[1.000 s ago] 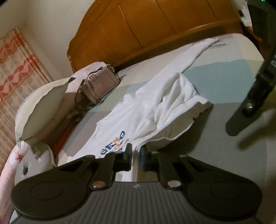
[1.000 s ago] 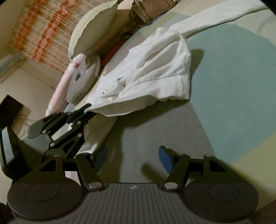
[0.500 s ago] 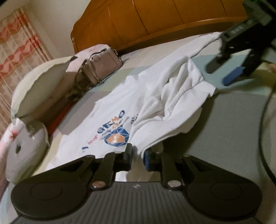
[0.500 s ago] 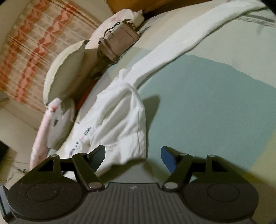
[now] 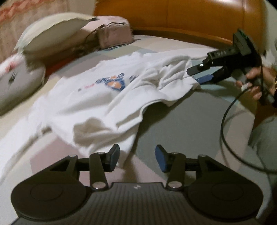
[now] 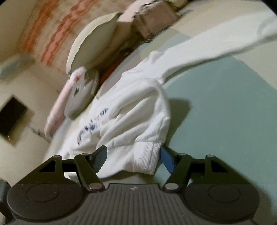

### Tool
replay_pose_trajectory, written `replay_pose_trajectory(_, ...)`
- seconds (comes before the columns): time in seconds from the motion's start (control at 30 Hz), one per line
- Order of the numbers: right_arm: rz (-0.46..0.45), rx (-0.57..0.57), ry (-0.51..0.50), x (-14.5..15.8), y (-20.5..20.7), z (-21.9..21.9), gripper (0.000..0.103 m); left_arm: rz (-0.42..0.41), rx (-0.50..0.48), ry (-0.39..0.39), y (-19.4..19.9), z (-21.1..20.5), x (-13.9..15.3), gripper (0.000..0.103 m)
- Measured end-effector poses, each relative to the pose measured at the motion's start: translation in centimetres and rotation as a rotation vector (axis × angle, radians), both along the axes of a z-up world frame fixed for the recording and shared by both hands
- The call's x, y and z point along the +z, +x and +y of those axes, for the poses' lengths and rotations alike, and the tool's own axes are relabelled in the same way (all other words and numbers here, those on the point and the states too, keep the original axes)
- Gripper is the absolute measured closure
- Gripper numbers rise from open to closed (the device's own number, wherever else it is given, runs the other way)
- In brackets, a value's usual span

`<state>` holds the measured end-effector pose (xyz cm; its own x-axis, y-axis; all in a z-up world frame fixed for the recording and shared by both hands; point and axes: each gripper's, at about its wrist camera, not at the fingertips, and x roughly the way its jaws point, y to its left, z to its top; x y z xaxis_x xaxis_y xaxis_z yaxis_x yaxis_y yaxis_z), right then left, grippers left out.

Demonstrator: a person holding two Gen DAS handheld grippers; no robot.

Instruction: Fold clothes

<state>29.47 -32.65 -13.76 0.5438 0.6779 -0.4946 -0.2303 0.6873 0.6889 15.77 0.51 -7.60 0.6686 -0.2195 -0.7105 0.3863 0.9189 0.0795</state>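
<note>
One rumpled white sweatshirt [image 5: 97, 103], ribbed hem [image 6: 138, 159], smooth wooden headboard [image 5: 173, 15]

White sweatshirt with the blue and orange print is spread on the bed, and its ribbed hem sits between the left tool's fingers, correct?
Not the left. The right wrist view shows the sweatshirt's ribbed hem between the right tool's fingers. The rest stands.

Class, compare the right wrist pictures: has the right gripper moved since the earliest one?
Yes. The right gripper has closed in on the sweatshirt: its ribbed hem, earlier well ahead on the bed, now lies between the open jaws.
</note>
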Motion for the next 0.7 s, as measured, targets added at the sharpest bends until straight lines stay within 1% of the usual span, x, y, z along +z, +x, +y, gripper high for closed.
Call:
replay_pose_trajectory(0.07,0.003,-0.007,0.032,-0.3,0.9,0.0,0.033,0.013,0.045,-0.066,-0.1,0.7,0.1,0.056)
replay_pose_trajectory(0.13,0.011,-0.013,0.055,-0.4,1.4,-0.1,0.033,0.029,0.079,-0.129,-0.1,1.3,0.3,0.055)
replay_pose_trajectory(0.2,0.046,0.012,0.061,-0.3,0.7,0.2,0.033,0.045,0.102,-0.181,-0.1,1.9,0.4,0.053)
replay_pose_trajectory(0.23,0.062,0.044,0.054,-0.2,0.1,0.5,0.033,0.052,0.113,-0.205,-0.1,2.3,0.5,0.053)
replay_pose_trajectory(0.3,0.040,0.080,0.004,0.0,-1.1,0.9,0.034,0.058,0.127,-0.214,-0.2,2.7,0.2,0.046)
replay_pose_trajectory(0.33,0.023,0.089,-0.025,0.1,-1.7,1.1,0.040,0.064,0.139,-0.210,-0.2,2.9,-0.1,0.046)
replay_pose_trajectory(0.37,0.017,0.072,-0.042,0.1,-1.9,1.0,0.051,0.074,0.156,-0.202,-0.1,2.9,-0.4,0.046)
replay_pose_trajectory(0.43,0.033,-0.013,-0.050,0.1,-1.6,0.4,0.063,0.090,0.181,-0.199,0.1,3.1,-1.0,0.046)
replay_pose_trajectory(0.53,0.011,-0.100,-0.077,0.1,-0.9,0.6,0.063,0.098,0.190,-0.205,0.2,3.1,-1.4,0.044)
replay_pose_trajectory(0.6,0.009,-0.120,-0.083,0.1,-0.5,1.3,0.061,0.092,0.181,-0.200,0.1,2.9,-1.7,0.038)
replay_pose_trajectory(0.63,-0.005,-0.118,-0.111,0.2,-0.5,1.7,0.061,0.088,0.178,-0.195,0.2,2.7,-1.7,0.038)
replay_pose_trajectory(0.7,-0.033,-0.117,-0.183,0.5,-0.6,2.7,0.067,0.083,0.175,-0.186,0.2,2.4,-1.8,0.037)
